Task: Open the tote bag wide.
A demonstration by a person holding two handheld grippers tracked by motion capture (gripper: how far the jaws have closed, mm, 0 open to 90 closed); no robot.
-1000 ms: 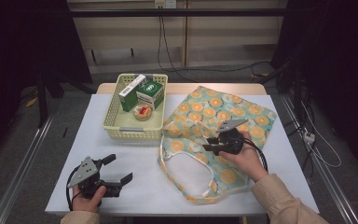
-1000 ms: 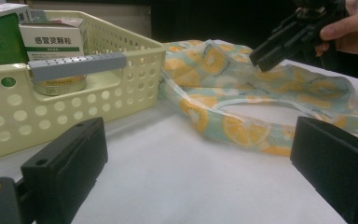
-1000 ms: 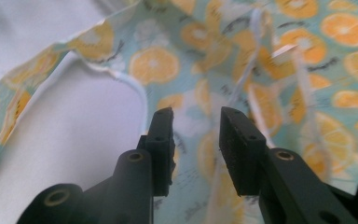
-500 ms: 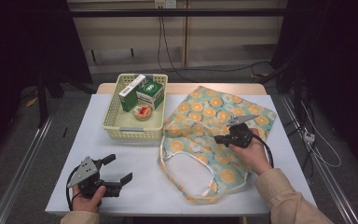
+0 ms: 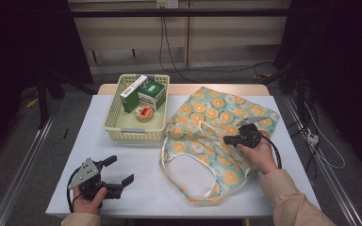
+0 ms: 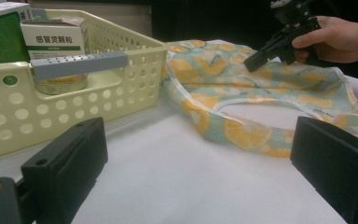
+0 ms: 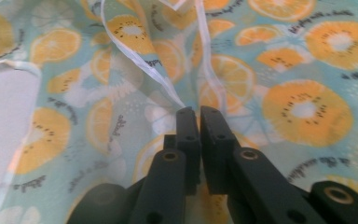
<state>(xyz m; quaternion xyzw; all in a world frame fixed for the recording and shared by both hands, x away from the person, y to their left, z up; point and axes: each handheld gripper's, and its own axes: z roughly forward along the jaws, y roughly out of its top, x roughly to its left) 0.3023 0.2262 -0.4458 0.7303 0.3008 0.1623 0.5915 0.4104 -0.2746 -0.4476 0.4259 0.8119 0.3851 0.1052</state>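
Observation:
An orange-slice print tote bag (image 5: 217, 117) lies flat on the white table (image 5: 146, 188), its white-edged handle loop (image 5: 188, 155) toward the front. My right gripper (image 5: 226, 139) is low over the bag's middle, pointing left. In the right gripper view the gripper (image 7: 195, 111) has the white handle strap (image 7: 140, 60) running taut into its tips; the jaws have just eased apart a little and stand almost together on the strap. My left gripper (image 5: 121, 169) rests open near the front left edge with nothing between its jaws. The left gripper view looks between them (image 6: 198, 140) at the bag (image 6: 261, 79) and the right gripper (image 6: 249, 65).
A pale yellow basket (image 5: 134, 134) stands behind the left gripper, left of the bag. It holds a green box (image 5: 152, 94), a white-and-green box (image 5: 133, 87) and a small round tin (image 5: 144, 113). Bare table lies between the left gripper and the bag.
The right hand has slid right and slightly down across the bag, and its jaws have gone from apart to nearly together on the strap. The left gripper has stayed put.

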